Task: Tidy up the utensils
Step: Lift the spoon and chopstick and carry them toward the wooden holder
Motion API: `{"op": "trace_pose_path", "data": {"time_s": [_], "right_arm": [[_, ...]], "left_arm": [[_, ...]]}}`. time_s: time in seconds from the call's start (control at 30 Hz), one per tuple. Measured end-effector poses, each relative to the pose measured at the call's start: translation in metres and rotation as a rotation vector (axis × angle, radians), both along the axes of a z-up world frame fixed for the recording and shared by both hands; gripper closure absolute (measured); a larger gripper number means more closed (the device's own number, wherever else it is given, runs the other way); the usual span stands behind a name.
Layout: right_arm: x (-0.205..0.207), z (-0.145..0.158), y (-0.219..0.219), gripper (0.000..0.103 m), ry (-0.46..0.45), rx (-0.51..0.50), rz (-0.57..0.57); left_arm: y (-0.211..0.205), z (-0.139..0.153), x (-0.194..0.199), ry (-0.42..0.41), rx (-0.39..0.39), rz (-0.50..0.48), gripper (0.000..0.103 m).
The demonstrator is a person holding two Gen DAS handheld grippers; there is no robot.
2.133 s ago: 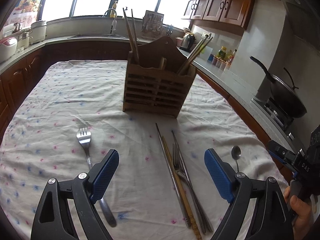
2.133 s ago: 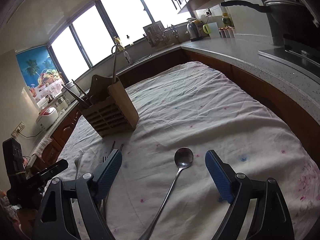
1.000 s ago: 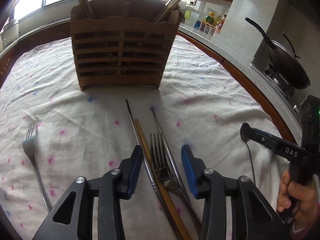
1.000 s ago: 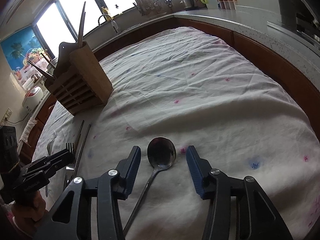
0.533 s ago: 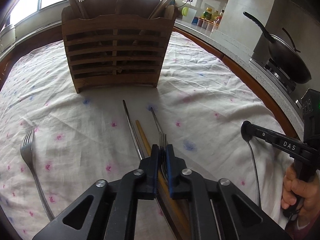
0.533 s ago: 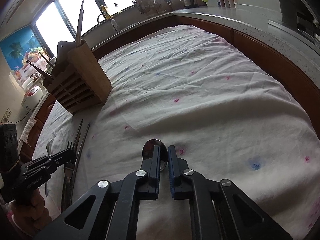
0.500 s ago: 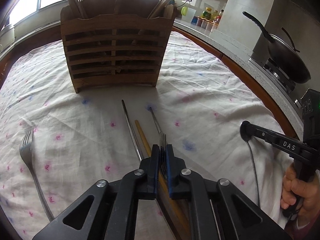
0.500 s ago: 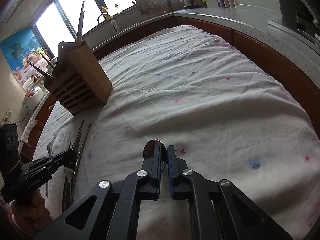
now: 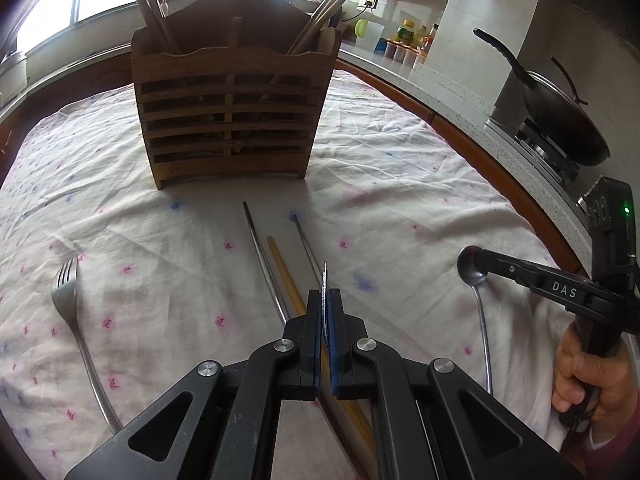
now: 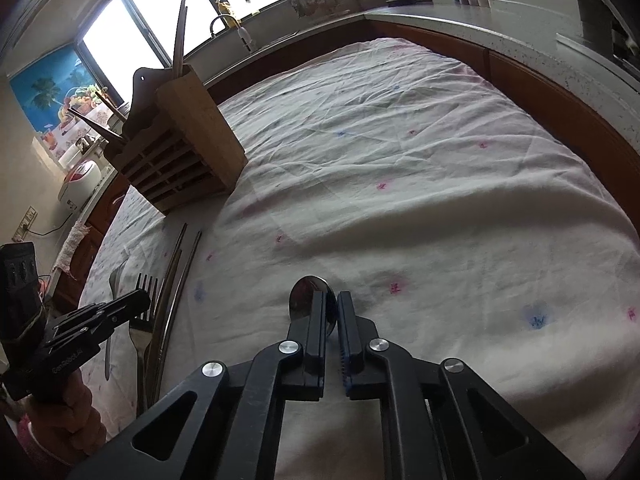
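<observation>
A kitchen with curved windows and a stone counter surrounds a table under a white flowered cloth (image 9: pixel 400 160). On the cloth stands a slatted wooden utensil holder (image 9: pixel 230 114) with chopsticks and long handles sticking up from its compartments. In front of it lie two metal chopsticks (image 9: pixel 262 256) and a yellowish wooden one (image 9: pixel 284 276) side by side, their near ends hidden under the left gripper (image 9: pixel 325 300). That gripper is clamped on a fork (image 10: pixel 142 304), turned edge-on in the left wrist view so that only a thin sliver rises between the blue pads; from the right wrist view its tines stick out past the fingertips and its handle trails toward the camera. A second fork (image 9: pixel 74 320) lies alone, well apart to the left, tines pointing away. On the right side, the right gripper (image 10: pixel 332 312) has the neck of a spoon (image 10: pixel 306 294) between its pads, the bowl showing just beyond the tips; its jaws are opening slightly, and whether the pads press the metal I cannot tell. The spoon's handle runs back along the cloth. A hand (image 9: pixel 588 376) grasps the right gripper's handle.
</observation>
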State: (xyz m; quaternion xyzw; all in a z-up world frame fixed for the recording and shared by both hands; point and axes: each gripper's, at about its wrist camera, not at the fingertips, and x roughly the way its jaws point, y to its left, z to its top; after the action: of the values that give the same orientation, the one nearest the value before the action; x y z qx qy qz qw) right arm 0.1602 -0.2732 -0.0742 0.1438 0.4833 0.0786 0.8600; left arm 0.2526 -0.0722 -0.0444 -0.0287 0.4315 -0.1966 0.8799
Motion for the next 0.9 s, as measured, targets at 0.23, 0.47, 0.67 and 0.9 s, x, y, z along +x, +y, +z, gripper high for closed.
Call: {"op": "trace_pose_path", "data": {"time_s": [0.23, 0.47, 0.67, 0.9], "right_arm": [[0.008, -0.003, 0.000, 0.091, 0.003, 0.034, 0.035], [-0.003, 0.012, 0.001, 0.101, -0.044, 0.025, 0.017], [-0.025, 0.053, 0.011, 0.101, -0.187, -0.058, 0.001], [-0.043, 0.104, 0.037, 0.101, -0.388, -0.204, 0.004]], "left_arm": [[0.002, 0.001, 0.000, 0.019, -0.011, 0.002, 0.102], [0.001, 0.003, -0.001, 0.011, -0.021, 0.000, 0.102], [0.016, 0.021, -0.017, -0.048, -0.049, 0.035, 0.103], [0.038, 0.053, -0.052, -0.151, -0.058, 0.070, 0.103]]}}
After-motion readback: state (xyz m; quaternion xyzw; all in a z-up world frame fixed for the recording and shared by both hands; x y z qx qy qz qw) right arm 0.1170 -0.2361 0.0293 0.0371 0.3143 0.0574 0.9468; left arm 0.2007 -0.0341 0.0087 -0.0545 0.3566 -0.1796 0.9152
